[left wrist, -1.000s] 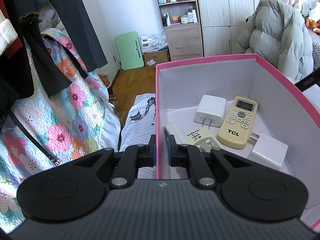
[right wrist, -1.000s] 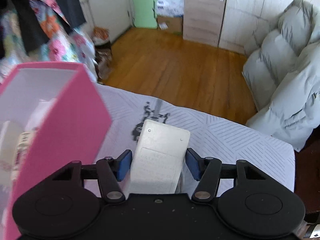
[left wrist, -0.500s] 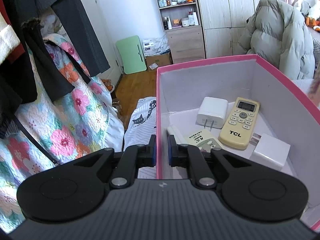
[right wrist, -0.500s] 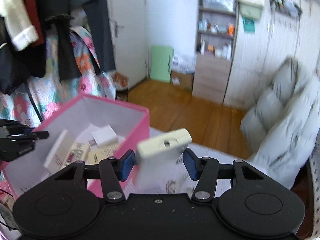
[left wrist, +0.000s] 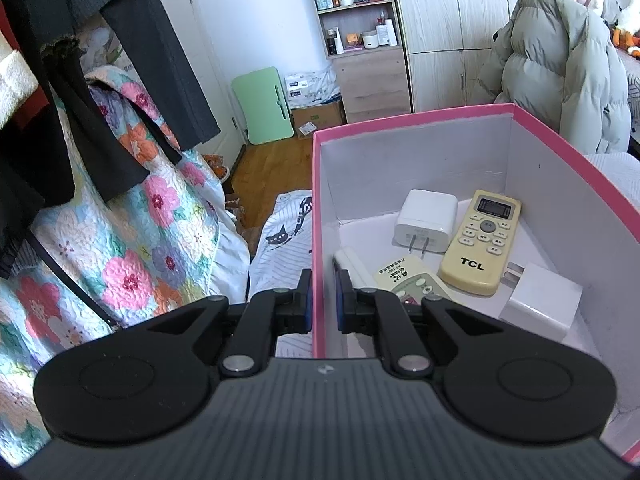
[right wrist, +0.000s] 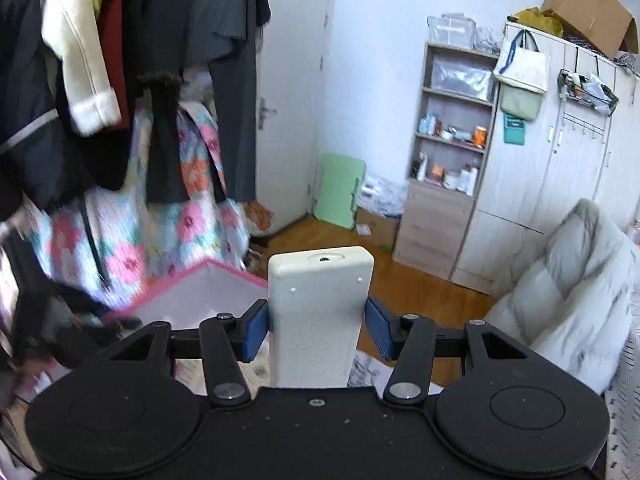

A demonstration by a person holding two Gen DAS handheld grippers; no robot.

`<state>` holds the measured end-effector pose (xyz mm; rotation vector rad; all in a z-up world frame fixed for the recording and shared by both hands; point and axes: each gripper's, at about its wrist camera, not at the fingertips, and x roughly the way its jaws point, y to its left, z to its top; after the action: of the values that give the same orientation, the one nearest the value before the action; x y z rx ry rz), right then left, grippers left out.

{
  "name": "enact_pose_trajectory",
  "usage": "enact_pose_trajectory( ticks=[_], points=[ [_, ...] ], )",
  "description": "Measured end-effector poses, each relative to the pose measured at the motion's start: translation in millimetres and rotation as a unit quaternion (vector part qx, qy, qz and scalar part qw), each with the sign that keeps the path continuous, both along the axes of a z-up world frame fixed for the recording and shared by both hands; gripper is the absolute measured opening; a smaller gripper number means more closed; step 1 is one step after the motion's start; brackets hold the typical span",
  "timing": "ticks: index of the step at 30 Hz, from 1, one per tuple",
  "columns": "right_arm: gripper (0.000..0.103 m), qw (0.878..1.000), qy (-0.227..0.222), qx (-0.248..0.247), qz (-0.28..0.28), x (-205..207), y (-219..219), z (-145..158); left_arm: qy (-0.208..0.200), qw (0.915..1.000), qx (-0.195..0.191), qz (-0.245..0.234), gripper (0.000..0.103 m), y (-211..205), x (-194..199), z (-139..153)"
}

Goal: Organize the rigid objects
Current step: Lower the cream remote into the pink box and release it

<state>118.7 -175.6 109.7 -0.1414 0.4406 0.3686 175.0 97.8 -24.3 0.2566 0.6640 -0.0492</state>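
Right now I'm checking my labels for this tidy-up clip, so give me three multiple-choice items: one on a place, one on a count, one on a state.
1. Where is the yellow remote?
A. inside the pink box
B. on the wooden floor
C. on the shelf

2. How many white plug chargers lie in the box?
A. none
B. two
C. five

3. What are the left tongs doing?
A. hanging wide open in the air
B. holding a cup
C. pinching the box's wall

Answers:
1 A: the remote lies on the box's white floor, beside a charger.
2 B: one sits at the back, another at the right.
3 C: one pad is outside the pink wall and one inside, closed tight on it.
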Motion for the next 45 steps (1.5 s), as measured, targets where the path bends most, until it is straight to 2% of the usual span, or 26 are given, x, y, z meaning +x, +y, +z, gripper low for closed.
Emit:
enact_pose_trajectory(
  ticks=[4,7,8,14,19,21,23,27,29,30,34,39,42,44,45],
  points=[
    [0.058,0.999,-0.007,0.031,0.035,12,18,16,0.000,1.0000,0.003,-0.001,0.008,-1,0,0],
    [0.058,0.994,0.024,0.078,0.073,35,32,10,0.000,1.0000,0.000,-0.002,0.008,0,0,0],
    [0.058,0.991,0.035,0.095,0.081,46,37,3,0.001,1.0000,-0.002,-0.001,0.008,0,0,0],
    [0.058,0.988,0.082,0.087,0.101,110,74,-58,0.000,1.0000,0.004,-0.002,0.008,1,-1,0],
    [0.058,0.973,0.123,0.144,0.133,144,82,-87,0.001,0.9999,-0.009,-0.007,0.010,5,-1,0],
    [0.058,0.975,0.120,0.122,0.142,140,89,-96,0.001,1.0000,-0.006,-0.007,0.010,3,0,0],
    [0.058,0.982,0.120,0.058,0.132,134,99,-106,0.001,1.0000,-0.004,-0.006,0.010,2,0,0],
    [0.055,0.979,0.159,0.036,0.122,125,92,-118,0.000,1.0000,-0.006,-0.006,0.010,3,0,0],
    [0.041,0.980,0.173,0.011,0.095,123,87,-123,0.000,1.0000,0.000,-0.008,0.011,2,-1,0],
    [0.041,0.981,0.176,0.001,0.087,122,86,-124,0.000,1.0000,0.000,-0.007,0.012,2,-1,0],
    [0.042,0.987,0.151,-0.006,0.062,113,70,-117,0.000,1.0000,-0.002,-0.006,0.012,2,-1,0],
    [0.048,0.994,0.102,0.023,0.037,88,40,-91,0.000,1.0000,0.002,-0.005,0.012,-1,-1,1],
    [0.056,0.996,0.086,0.037,0.006,70,14,-82,-0.002,1.0000,-0.001,-0.004,0.012,0,-1,1],
    [0.070,0.996,0.076,0.037,-0.010,61,-4,-82,-0.002,1.0000,-0.001,-0.004,0.012,0,-1,1],
    [0.073,0.997,0.062,0.033,-0.018,54,-13,-84,-0.002,1.0000,-0.001,-0.004,0.012,0,-1,1]
  ],
)
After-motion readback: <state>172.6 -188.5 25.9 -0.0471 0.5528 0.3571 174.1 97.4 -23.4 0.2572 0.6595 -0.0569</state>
